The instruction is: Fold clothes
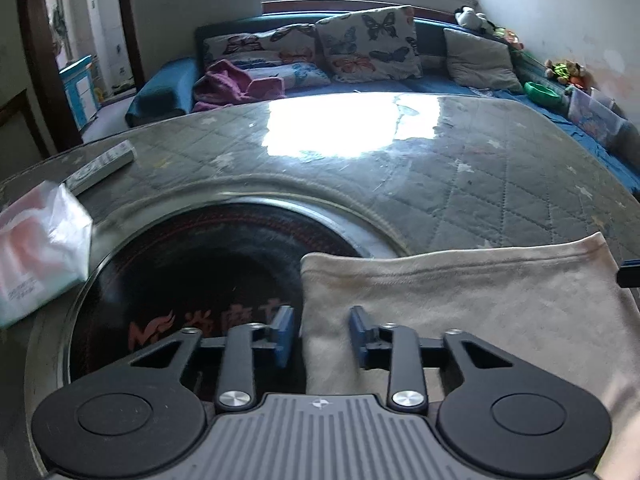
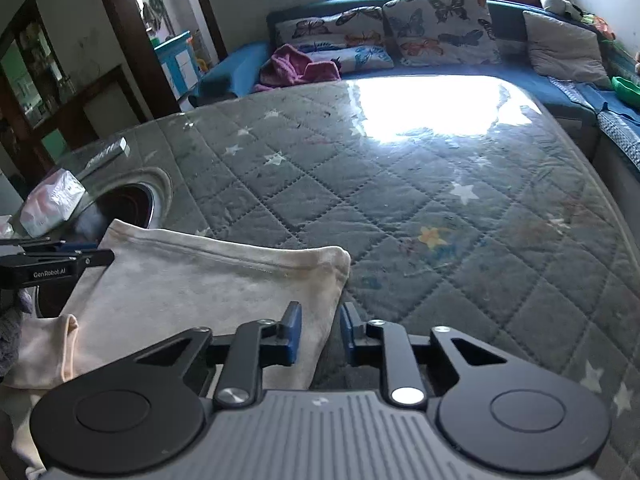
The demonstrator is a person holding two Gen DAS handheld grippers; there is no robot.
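Cream cloth, the garment point(image 2: 192, 280), lies flat near my edge of the quilted surface point(image 2: 400, 200), partly over a dark round inset point(image 1: 200, 272). My left tongs point(image 1: 322, 334) stand open astride its left edge; my right tongs point(image 2: 318, 330) stand open astride its right edge. Neither grips anything. I judge the risk is pinching only 1 layer, so the fold drags crooked, or snagging the quilt beneath.
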